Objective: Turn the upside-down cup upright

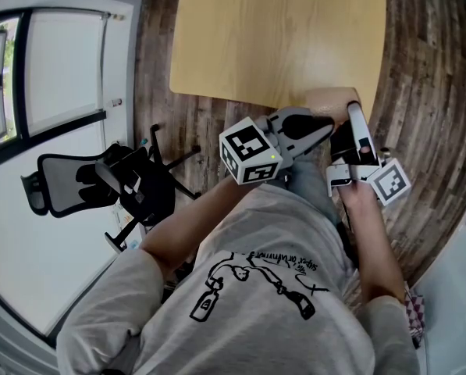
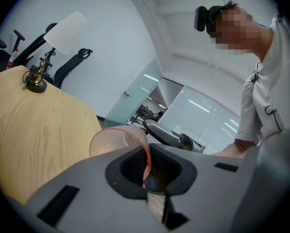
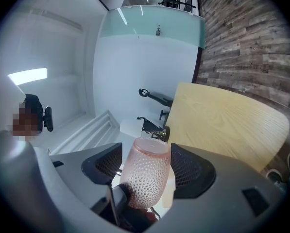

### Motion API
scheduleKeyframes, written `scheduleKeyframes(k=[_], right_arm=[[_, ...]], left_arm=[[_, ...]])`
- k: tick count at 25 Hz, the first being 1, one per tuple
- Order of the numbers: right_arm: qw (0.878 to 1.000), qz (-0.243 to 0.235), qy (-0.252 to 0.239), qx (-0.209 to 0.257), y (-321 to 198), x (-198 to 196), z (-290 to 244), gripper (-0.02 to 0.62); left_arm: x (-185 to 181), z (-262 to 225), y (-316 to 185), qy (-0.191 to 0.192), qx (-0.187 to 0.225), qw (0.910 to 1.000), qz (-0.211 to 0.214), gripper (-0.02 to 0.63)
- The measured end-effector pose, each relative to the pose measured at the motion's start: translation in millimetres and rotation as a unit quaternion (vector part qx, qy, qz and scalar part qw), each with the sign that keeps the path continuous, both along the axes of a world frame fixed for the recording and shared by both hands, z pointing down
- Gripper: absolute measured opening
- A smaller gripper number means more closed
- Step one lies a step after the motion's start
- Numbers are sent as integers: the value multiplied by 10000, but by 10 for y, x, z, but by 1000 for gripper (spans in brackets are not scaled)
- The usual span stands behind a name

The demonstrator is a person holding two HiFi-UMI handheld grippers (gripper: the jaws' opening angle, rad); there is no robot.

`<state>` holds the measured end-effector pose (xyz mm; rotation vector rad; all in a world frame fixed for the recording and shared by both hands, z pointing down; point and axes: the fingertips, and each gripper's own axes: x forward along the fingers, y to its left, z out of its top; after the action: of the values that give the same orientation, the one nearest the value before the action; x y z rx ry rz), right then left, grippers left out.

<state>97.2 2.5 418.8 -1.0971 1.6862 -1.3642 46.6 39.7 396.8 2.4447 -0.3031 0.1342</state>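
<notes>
A pink, dimpled plastic cup (image 3: pixel 145 176) is held in the air just off the near edge of the wooden table (image 3: pixel 222 125). In the right gripper view it lies along the jaws, and both pads of my right gripper (image 3: pixel 147 171) press on its sides. My left gripper (image 2: pixel 147 171) is shut on the cup's (image 2: pixel 113 140) thin wall, which shows as a pink edge between its pads. One of the left gripper's dark fingertips (image 3: pixel 116 194) shows at the cup's near end. In the head view both grippers meet at the cup (image 1: pixel 326 98), the left gripper (image 1: pixel 330 127) coming from the left.
A small lamp (image 2: pixel 38 79) with a brass base and white shade stands on the table (image 1: pixel 279 30) at its far side. A black office chair (image 1: pixel 100 182) stands on the wood floor to my left. Glass walls lie beyond.
</notes>
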Motion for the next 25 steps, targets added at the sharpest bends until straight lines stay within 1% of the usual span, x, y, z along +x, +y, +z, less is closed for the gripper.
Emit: scheduleKeyframes(k=[2, 7, 9, 14, 25], right_arm=[[9999, -27, 155, -16, 2, -12, -6, 308], [9963, -169, 837, -9, 22, -24, -11, 308], [9950, -171, 989, -18, 29, -15, -15, 308], [9936, -127, 1123, -47, 48, 12, -6, 308], [9916, -58, 1289, -99, 51, 56, 8, 308]], left_arm=[[1, 16, 6, -57, 1, 10000, 6, 21], [17, 42, 30, -198, 59, 9998, 65, 21], [18, 40, 33, -229, 76, 9997, 85, 21], [5, 64, 35, -360, 110, 9992, 123, 21], [-112, 254, 15, -971, 19, 9949, 283, 21]])
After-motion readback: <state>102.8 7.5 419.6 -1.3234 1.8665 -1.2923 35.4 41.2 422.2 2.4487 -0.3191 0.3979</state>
